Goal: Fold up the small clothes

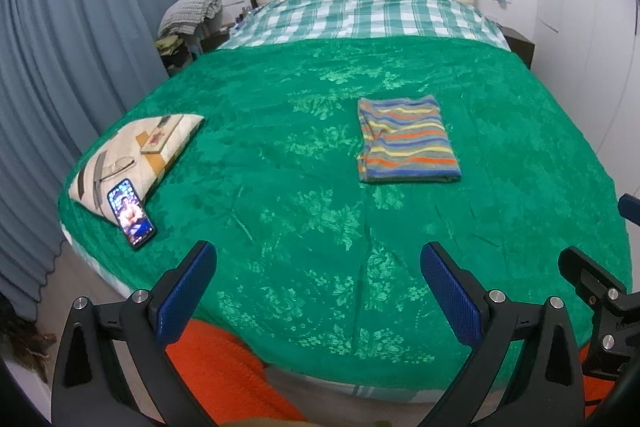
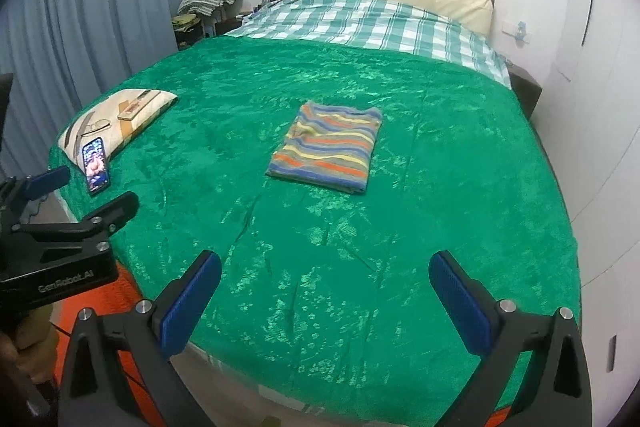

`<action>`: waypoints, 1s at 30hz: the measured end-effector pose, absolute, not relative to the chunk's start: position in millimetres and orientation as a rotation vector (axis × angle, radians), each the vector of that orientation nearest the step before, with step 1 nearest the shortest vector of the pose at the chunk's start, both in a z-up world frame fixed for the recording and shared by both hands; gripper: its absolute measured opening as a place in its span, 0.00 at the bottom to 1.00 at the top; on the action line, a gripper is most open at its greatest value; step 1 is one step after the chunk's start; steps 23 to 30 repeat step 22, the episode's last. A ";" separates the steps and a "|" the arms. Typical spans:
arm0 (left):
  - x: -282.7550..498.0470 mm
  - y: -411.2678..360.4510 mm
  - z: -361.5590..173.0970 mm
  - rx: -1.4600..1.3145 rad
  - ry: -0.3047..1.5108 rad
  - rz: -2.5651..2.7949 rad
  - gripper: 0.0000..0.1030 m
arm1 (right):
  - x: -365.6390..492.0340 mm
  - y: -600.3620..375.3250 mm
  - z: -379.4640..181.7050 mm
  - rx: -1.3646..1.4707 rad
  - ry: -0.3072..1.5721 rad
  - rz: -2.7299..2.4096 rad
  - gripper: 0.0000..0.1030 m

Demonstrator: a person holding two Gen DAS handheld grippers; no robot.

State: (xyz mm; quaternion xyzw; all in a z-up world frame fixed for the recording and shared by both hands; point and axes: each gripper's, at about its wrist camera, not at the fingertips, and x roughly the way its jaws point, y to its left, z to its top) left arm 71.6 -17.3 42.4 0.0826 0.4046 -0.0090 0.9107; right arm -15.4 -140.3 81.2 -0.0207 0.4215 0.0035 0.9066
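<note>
A small striped garment (image 1: 407, 141) (image 2: 329, 147), with orange, yellow, blue and grey bands, lies folded into a neat rectangle on the green bedspread (image 1: 304, 195) (image 2: 280, 227). My left gripper (image 1: 318, 287) hangs over the near edge of the bed, open and with nothing between its blue pads. My right gripper (image 2: 325, 297) is also open and holds nothing, well short of the garment. In the right wrist view the left gripper (image 2: 80, 195) shows at the left edge; in the left wrist view part of the right gripper (image 1: 592, 287) shows at the right edge.
A cream pillow (image 1: 136, 155) (image 2: 116, 117) at the bed's left edge carries glasses and a flat case. A lit phone (image 1: 131, 213) (image 2: 96, 165) leans against it. Grey curtains (image 1: 60, 67) hang on the left, a white wardrobe (image 2: 592, 107) stands on the right, and orange cloth (image 1: 224, 371) lies below the bed edge.
</note>
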 end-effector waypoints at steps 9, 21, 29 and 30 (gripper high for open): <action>70.5 -19.1 42.2 0.158 0.837 -0.046 0.99 | -15.5 -144.4 80.4 -0.038 0.872 -0.004 1.00; 68.5 -24.1 38.3 0.188 0.829 -0.043 0.99 | -15.3 -146.6 76.6 -0.030 0.880 -0.003 0.99; 67.9 -24.5 38.3 0.194 0.823 -0.040 0.99 | -15.3 -146.7 76.8 -0.030 0.880 -0.004 1.00; 67.9 -24.5 38.3 0.194 0.823 -0.040 0.99 | -15.3 -146.7 76.8 -0.030 0.880 -0.004 1.00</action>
